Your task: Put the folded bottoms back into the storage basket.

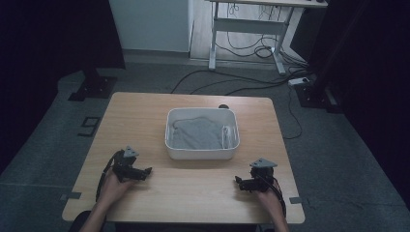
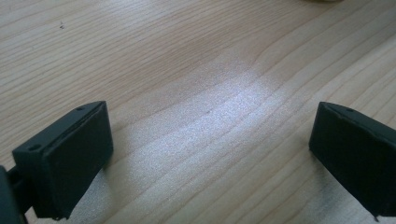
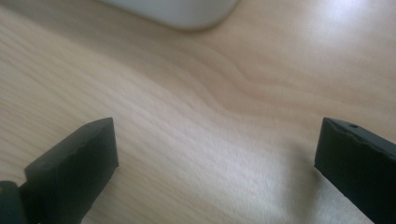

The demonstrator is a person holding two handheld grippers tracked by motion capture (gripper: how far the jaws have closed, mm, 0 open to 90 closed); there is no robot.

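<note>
Item 1, left hand-held gripper [image 1: 145,172]: rests on the wooden worktop [image 1: 145,121] near its front left corner, held in the person's left hand [image 1: 113,186]. Jaws stand wide apart, nothing between them; the left gripper view shows bare wood grain in the gap.

Item 2, white tub [image 1: 202,152]: stands at the middle of the worktop, rectangular with rounded corners. It lies between the two grippers and farther from the person than either, ahead and to the right of the left one, ahead and to the left of the right one, well apart from both.

Item 3, grey cloth [image 1: 196,133]: lies crumpled inside the tub, covering most of its floor.

Item 4, right hand-held gripper [image 1: 238,182]: rests on the worktop near its front right corner, held in the person's right hand [image 1: 268,198]. Jaws wide apart and empty. In the right gripper view a rounded corner of the tub [image 3: 187,14] shows beyond the jaws, clear of them.
</note>
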